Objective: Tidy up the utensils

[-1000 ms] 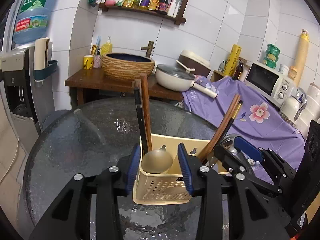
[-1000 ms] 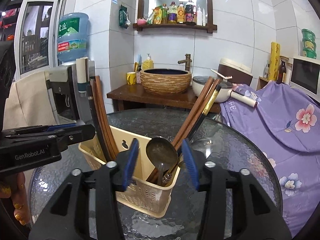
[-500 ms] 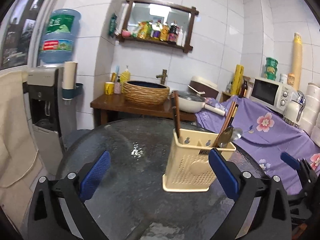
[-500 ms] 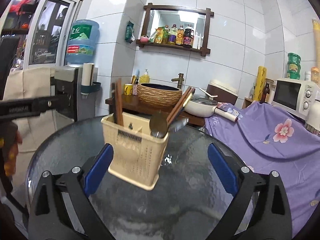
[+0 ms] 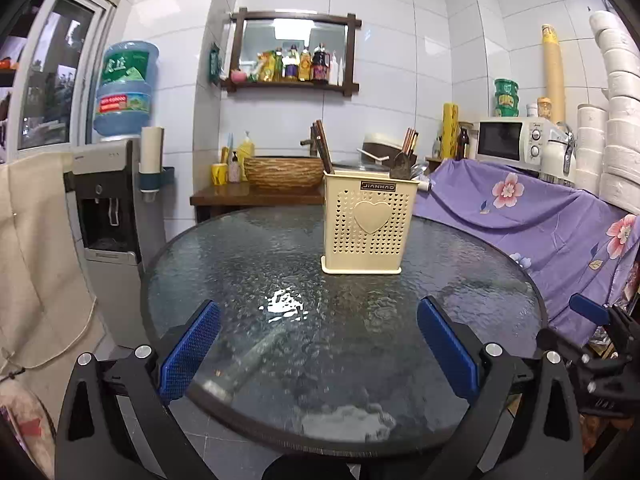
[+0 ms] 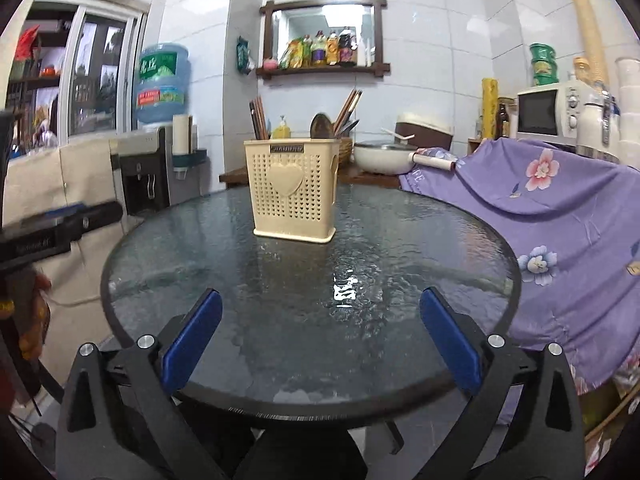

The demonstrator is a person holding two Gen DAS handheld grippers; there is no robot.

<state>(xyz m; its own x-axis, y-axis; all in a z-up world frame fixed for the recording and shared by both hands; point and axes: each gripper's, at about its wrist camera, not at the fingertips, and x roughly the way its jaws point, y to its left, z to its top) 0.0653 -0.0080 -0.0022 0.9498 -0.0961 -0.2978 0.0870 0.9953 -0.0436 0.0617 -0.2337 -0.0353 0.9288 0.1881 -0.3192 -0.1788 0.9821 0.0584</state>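
Note:
A cream perforated utensil holder [image 5: 367, 222] with a heart on its front stands upright on the round glass table [image 5: 280, 312]. It shows in the right wrist view too [image 6: 294, 192]. Dark chopsticks [image 5: 322, 146] stand in its left part; more chopsticks [image 5: 410, 142] and a spoon [image 5: 402, 164] stand in its right part. My left gripper [image 5: 318, 346] is open and empty at the table's near edge, well back from the holder. My right gripper [image 6: 320, 338] is open and empty at the near edge too.
A water dispenser [image 5: 116, 184] stands left of the table. A wooden side table with a woven basin [image 5: 280, 172] is behind it. A purple flowered cloth [image 5: 540, 216] covers the counter on the right, with a microwave [image 5: 512, 140] on it. The other gripper [image 5: 600, 356] shows at the right edge.
Both grippers have pulled back from the holder to the table's near edge. Their jaws went from narrow around the holder's top to wide open. The holder stays upright on the table.

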